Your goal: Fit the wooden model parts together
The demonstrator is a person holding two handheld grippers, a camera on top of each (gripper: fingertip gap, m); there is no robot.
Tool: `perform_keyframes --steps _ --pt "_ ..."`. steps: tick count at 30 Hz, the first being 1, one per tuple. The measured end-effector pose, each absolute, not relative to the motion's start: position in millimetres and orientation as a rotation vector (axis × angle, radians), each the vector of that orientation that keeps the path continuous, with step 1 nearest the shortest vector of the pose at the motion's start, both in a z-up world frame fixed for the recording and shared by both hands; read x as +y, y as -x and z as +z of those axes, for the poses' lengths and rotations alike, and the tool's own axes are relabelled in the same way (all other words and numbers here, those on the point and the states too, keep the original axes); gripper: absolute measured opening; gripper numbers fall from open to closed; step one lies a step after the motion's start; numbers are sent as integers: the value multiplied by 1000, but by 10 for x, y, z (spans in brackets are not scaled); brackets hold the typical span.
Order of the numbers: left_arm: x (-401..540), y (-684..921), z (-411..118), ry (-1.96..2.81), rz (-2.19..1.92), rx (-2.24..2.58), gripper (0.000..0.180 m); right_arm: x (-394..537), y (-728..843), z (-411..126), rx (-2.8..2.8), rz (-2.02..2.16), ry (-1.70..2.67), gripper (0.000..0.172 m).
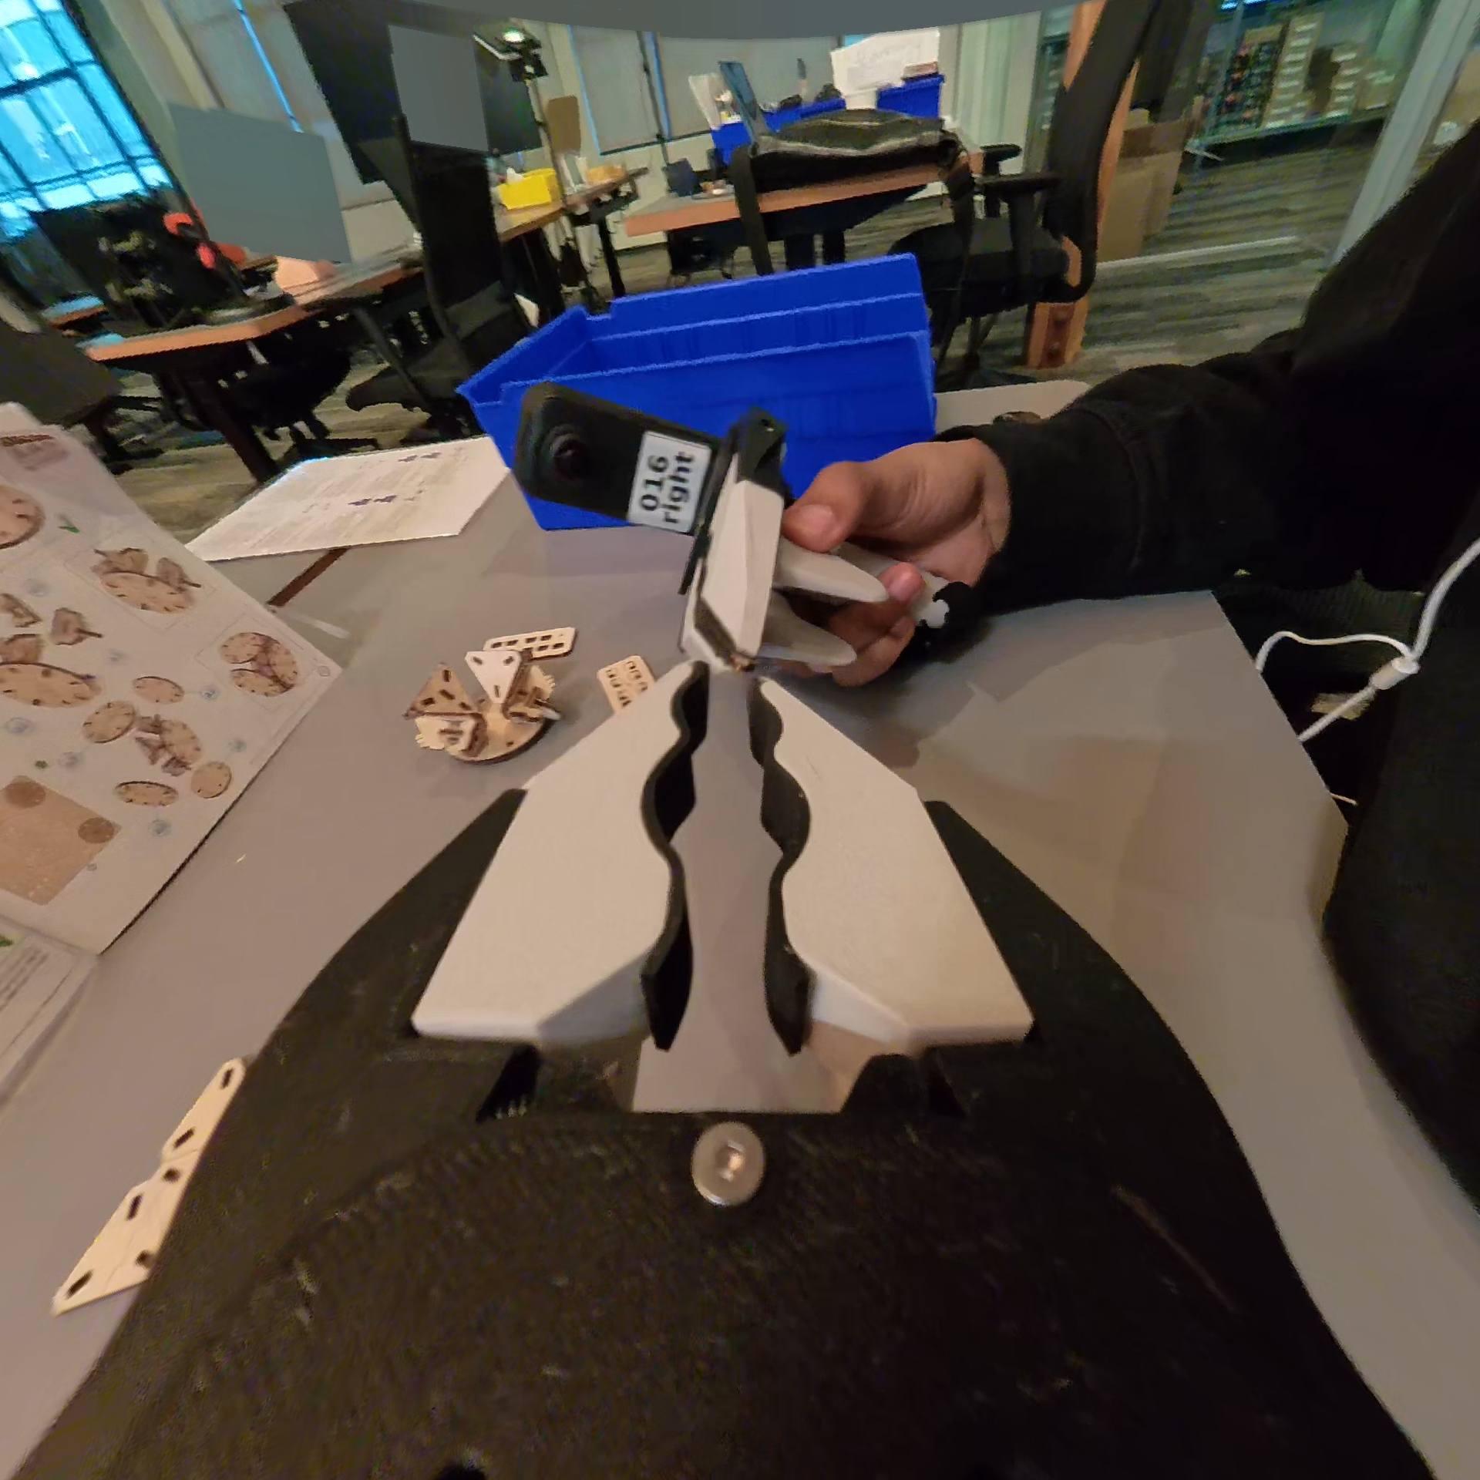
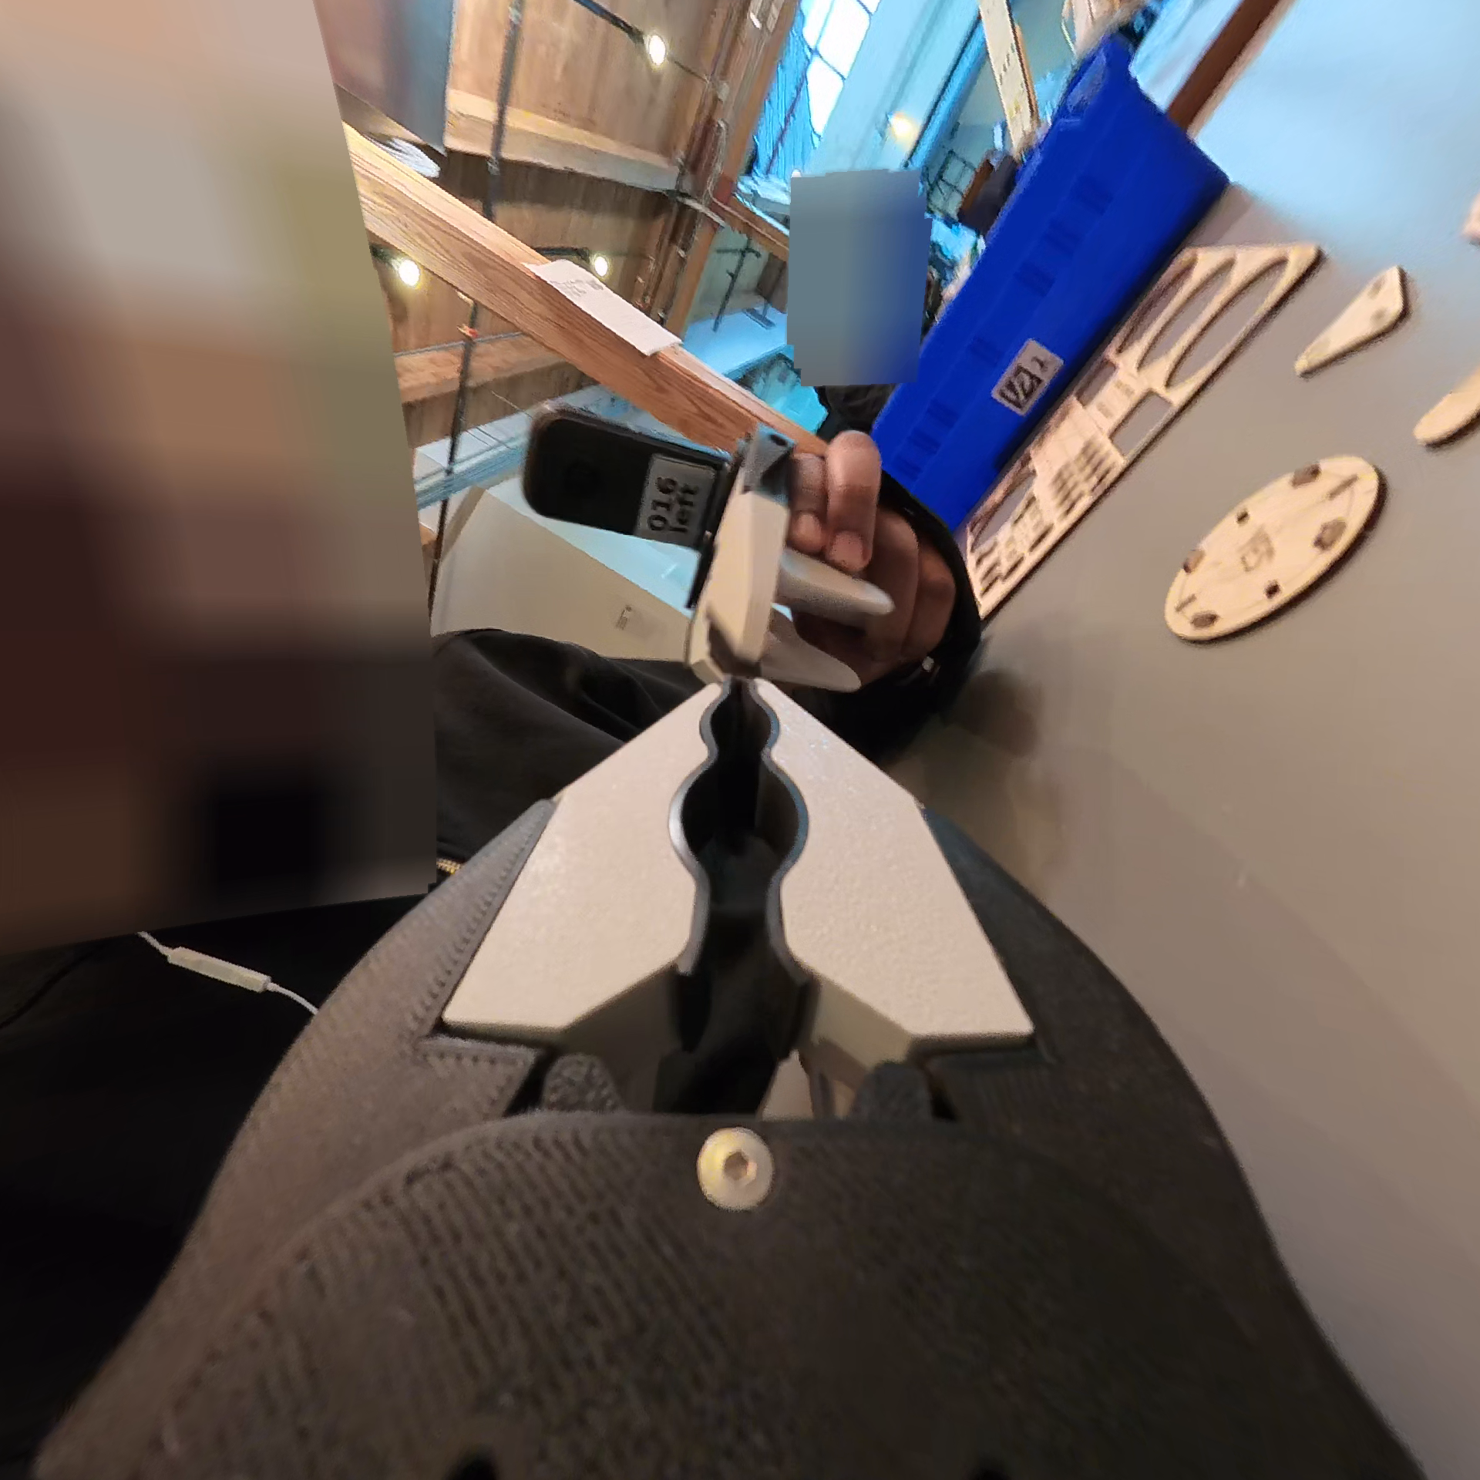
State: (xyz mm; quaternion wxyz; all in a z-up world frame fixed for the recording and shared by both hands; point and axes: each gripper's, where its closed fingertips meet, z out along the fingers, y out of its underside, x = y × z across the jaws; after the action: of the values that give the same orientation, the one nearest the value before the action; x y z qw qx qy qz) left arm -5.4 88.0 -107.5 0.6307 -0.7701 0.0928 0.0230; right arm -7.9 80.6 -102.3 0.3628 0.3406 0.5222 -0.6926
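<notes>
Left gripper (image 1: 727,671) slightly parted, pads pressing on nothing. Right gripper (image 2: 741,683) clenched at the tips, perhaps pinching a tiny brownish bit (image 1: 741,661) — too small and blurred to name. Tips of both almost meeting above the grey table (image 1: 1041,761). Just left, a small wooden model (image 1: 480,709) — blue bin (image 1: 721,352) behind.

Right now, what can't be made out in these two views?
- Small brown bit between left gripper and right gripper: left wrist view, too small, blurred; holder unclear.
- Pale wooden strip: left wrist view, partly behind the left gripper's black body.
- Punched wooden sheet: right wrist view, partly behind the hand.
</notes>
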Motion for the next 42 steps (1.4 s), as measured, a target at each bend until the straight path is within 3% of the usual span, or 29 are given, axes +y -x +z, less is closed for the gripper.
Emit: perform_keyframes --steps 7,20,32,37,42 --pt "855 177 -1004 1735 30 122 19 855 95 -932 1531 -1902 -874 0" --pt "704 632 -957 1738 26 -167 16 1045 233 -1036 1695 -2042 -1014 0" --pt "-679 761 -547 1617 24 -503 20 949 215 -1021 1717 -2079 -985 0" --pt "-1120 2 -879 1803 -86 -586 17 952 227 -1023 1688 -2113 -1009 0" --pt "-1348 -1064 -1541 1984 -243 -804 7 899 225 -1066 1685 -2105 -1014 0"
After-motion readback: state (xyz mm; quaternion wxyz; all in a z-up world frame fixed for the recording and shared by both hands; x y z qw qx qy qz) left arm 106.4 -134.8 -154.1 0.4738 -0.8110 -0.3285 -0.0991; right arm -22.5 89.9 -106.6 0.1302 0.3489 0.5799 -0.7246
